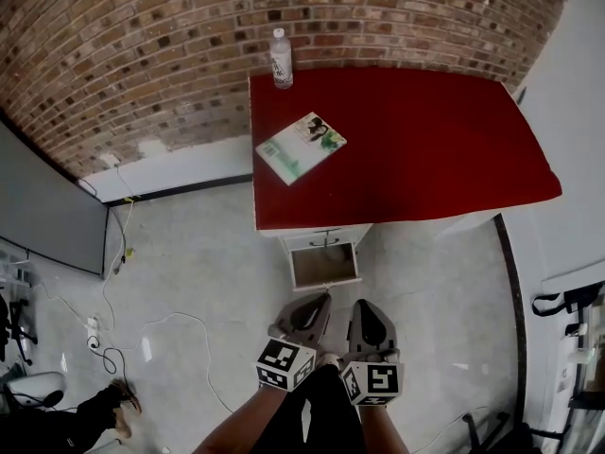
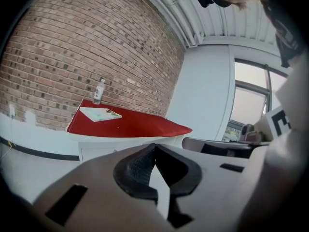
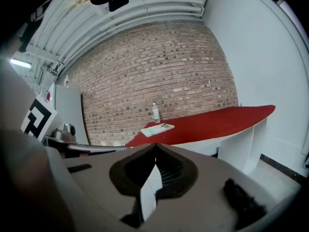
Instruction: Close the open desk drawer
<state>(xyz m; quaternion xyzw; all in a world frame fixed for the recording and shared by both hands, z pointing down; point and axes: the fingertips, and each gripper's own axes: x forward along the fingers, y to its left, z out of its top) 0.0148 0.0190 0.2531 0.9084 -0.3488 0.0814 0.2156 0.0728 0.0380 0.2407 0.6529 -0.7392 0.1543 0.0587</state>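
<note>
The desk has a red top (image 1: 416, 149) and stands against a brick wall. Under its front left corner a white drawer (image 1: 324, 264) is pulled out, and its inside looks empty. Both grippers hang side by side over the floor, a short way in front of the drawer and apart from it. My left gripper (image 1: 317, 301) has its jaws closed tip to tip with nothing between them, as the left gripper view (image 2: 154, 147) also shows. My right gripper (image 1: 365, 306) is shut and empty too (image 3: 156, 147). The white drawer unit (image 2: 99, 150) shows below the red top in the left gripper view.
A plastic bottle (image 1: 282, 59) stands at the desk's back left corner, with a green and white book (image 1: 301, 147) lying in front of it. Cables (image 1: 113, 329) trail over the floor at the left beside a grey panel (image 1: 47, 206). A white wall (image 1: 577, 112) borders the right.
</note>
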